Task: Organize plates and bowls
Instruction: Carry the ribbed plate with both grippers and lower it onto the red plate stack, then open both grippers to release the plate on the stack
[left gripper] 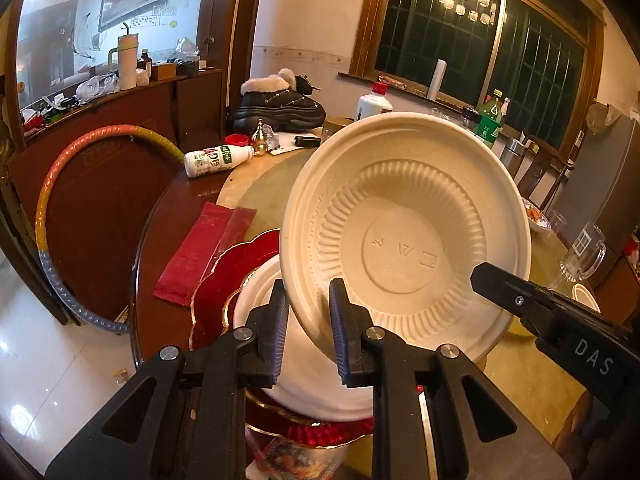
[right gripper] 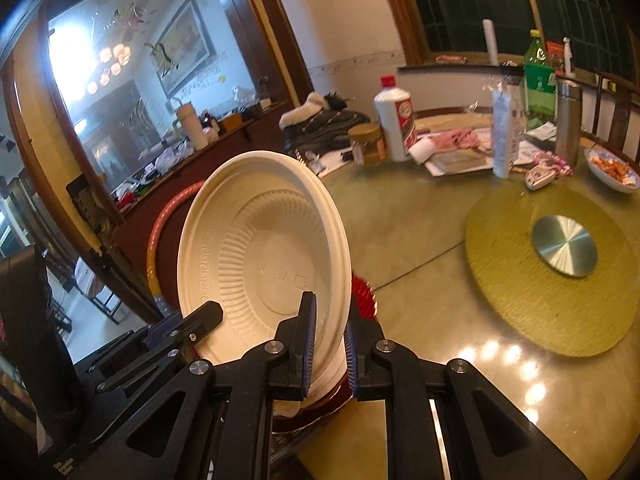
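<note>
A white disposable bowl (left gripper: pixel 404 236) is tilted up on edge, its ribbed inside facing the cameras. My left gripper (left gripper: pixel 308 332) straddles its lower rim, the jaws a little apart around it. My right gripper (right gripper: pixel 328 344) straddles the opposite rim of the same bowl (right gripper: pixel 264 256), the jaws narrow around it, and shows at the right of the left wrist view (left gripper: pixel 552 316). Below lies another white bowl (left gripper: pixel 304 376) on a red gold-edged plate (left gripper: pixel 236 276).
A round table with a glass turntable (right gripper: pixel 420 224) holds a yellow mat with a metal disc (right gripper: pixel 564 246), bottles (right gripper: pixel 394 118), a jar, a dish of food (right gripper: pixel 612 168), papers. A red packet (left gripper: pixel 200 252), a fallen white bottle (left gripper: pixel 216 160) and a hula hoop (left gripper: pixel 52 200) are at left.
</note>
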